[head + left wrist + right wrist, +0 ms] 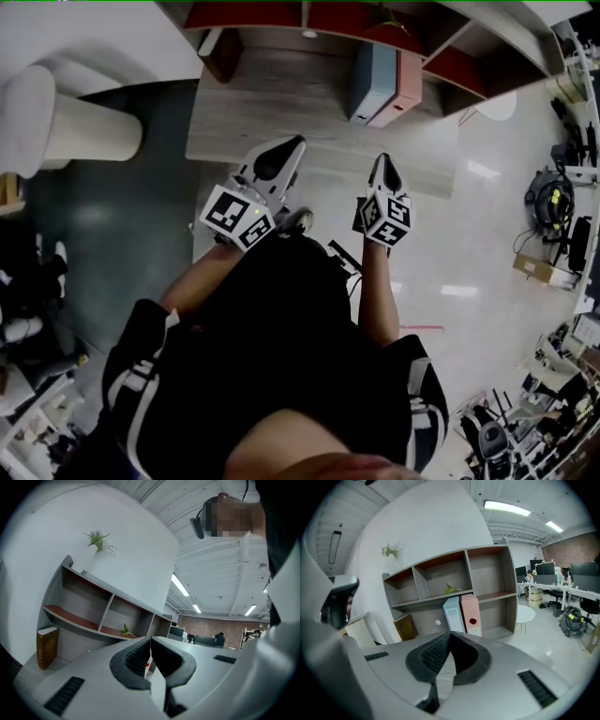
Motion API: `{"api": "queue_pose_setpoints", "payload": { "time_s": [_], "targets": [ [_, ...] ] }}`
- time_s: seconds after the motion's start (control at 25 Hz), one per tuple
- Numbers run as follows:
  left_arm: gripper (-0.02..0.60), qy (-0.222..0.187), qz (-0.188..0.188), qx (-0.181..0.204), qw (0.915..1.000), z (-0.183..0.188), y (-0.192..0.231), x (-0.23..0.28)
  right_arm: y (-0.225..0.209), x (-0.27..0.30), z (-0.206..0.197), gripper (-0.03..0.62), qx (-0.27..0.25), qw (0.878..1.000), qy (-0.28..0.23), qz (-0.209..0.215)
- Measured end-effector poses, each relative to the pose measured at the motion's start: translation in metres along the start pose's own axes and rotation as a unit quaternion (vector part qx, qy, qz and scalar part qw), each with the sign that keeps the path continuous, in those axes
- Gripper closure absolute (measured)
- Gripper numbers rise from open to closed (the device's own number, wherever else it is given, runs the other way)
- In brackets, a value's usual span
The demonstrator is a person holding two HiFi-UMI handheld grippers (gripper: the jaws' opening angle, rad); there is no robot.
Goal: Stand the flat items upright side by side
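A light blue binder (371, 82) and a pink binder (406, 89) stand upright side by side on the low wooden ledge (281, 122) of the shelf unit; the right gripper view shows the blue binder (453, 614) and the pink binder (471, 613) touching. A brown book (405, 627) stands further left, leaning a little, and the left gripper view shows the same brown book (47, 646). My left gripper (291, 144) and right gripper (383, 161) hover in front of the shelf, apart from the binders. Both are shut with nothing between the jaws, as the left gripper (150, 641) and right gripper (449, 635) show in their own views.
A white armchair (56, 122) stands at the left on dark carpet. A small round white table (526, 613) is right of the shelf. Desks, chairs and a vacuum cleaner (572, 618) fill the far right. A small plant (450, 589) lies on a middle shelf.
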State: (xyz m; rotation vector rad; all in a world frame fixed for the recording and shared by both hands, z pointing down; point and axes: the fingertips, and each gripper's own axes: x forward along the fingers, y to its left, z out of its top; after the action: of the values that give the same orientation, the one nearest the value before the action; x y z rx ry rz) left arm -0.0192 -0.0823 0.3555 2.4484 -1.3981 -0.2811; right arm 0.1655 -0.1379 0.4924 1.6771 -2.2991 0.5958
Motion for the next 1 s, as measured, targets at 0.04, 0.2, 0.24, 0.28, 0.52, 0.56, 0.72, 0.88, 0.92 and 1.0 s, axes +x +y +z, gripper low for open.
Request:
{"api": "queue_pose_setpoints", "payload": {
  "time_s": [0.04,0.2,0.24,0.28,0.52,0.56,0.72,0.88,0.92,1.0],
  "targets": [
    [0.555,0.000,-0.002,0.001,1.0000,0.001,0.000,-0.002,0.005,-0.009,0.008,0.568,-0.002,1.000,-0.010,0.002],
    [0.555,-0.001,-0.007,-0.002,1.0000,0.003,0.003,-0.009,0.033,-0.040,0.036,0.568,-0.016,0.999,-0.044,0.009],
    [0.555,0.000,-0.010,-0.001,1.0000,0.005,0.004,-0.010,0.042,-0.046,0.042,0.568,-0.020,0.998,-0.050,0.011],
    [0.555,0.000,-0.012,0.000,0.9999,0.007,0.006,-0.012,0.051,-0.052,0.048,0.568,-0.024,0.998,-0.056,0.013],
    [0.555,0.000,-0.018,0.017,0.9997,0.020,0.013,-0.029,0.091,-0.088,0.069,0.568,-0.027,0.996,-0.089,0.012],
    [0.555,0.001,-0.017,0.019,0.9997,0.020,0.015,-0.031,0.095,-0.090,0.070,0.568,-0.025,0.995,-0.093,0.011],
    [0.555,0.007,-0.019,0.019,0.9996,0.015,0.027,-0.036,0.102,-0.088,0.068,0.568,-0.024,0.995,-0.100,-0.001],
    [0.555,0.009,-0.024,0.020,0.9995,0.016,0.029,-0.039,0.105,-0.087,0.064,0.568,-0.021,0.995,-0.094,-0.008],
    [0.555,0.008,-0.025,0.022,0.9994,0.017,0.030,-0.039,0.105,-0.087,0.064,0.569,-0.020,0.995,-0.094,-0.007],
    [0.555,0.006,-0.027,0.024,0.9993,0.018,0.032,-0.039,0.106,-0.086,0.063,0.569,-0.017,0.995,-0.096,-0.007]
  ]
}}
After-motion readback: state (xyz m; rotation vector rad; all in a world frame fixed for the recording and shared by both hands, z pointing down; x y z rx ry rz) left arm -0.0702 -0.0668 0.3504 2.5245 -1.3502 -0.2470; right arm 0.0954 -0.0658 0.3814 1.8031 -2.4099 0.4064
